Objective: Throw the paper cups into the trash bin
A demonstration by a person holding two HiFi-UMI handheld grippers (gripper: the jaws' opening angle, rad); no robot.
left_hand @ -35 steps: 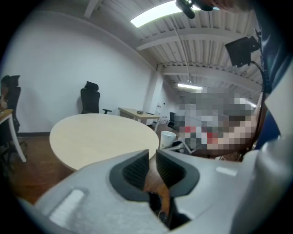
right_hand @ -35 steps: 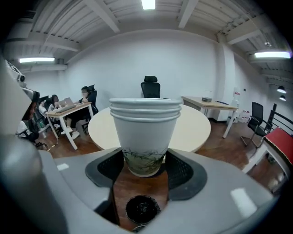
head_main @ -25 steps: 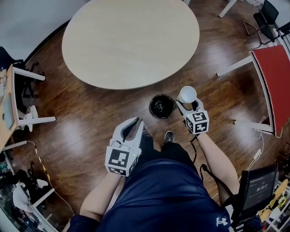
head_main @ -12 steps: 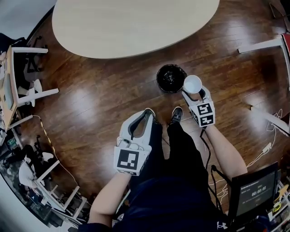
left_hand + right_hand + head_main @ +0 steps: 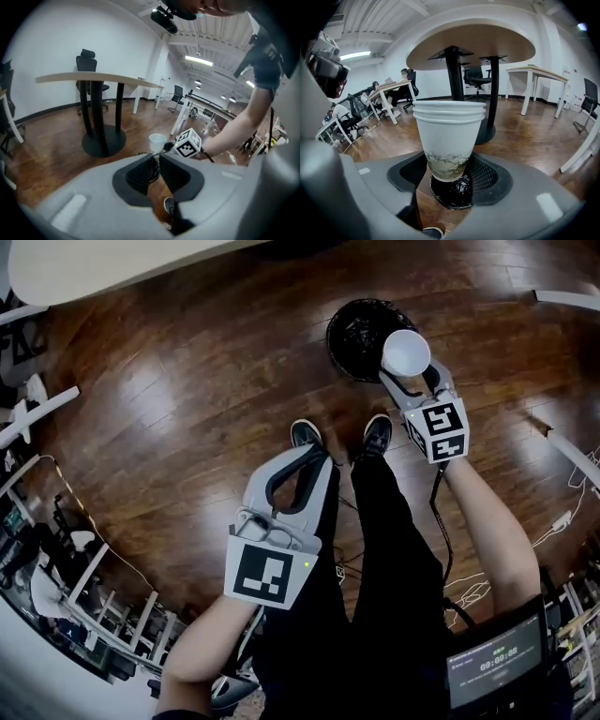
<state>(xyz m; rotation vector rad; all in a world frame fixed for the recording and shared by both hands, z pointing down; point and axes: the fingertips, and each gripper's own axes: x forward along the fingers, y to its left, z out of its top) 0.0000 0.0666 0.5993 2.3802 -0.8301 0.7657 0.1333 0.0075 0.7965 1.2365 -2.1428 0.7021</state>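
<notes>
The left gripper (image 5: 317, 452) hung empty, its jaws together. Ahead of the right gripper (image 5: 412, 381) and below its tips sat the black-lined trash bin (image 5: 349, 334). That gripper was clamped low on the paper cups (image 5: 447, 136), a nested stack of what looked like three rims, held upright between its pads. Thin paper like this would likely be very light and easily crushed; nesting stiffens it, and a light squeeze on the lower wall seemed enough. The only marking on the cups was a green leaf print, with no readable lettering. Near the holder's right elbow, the digits on a small screen (image 5: 495, 667) were too small to read.
</notes>
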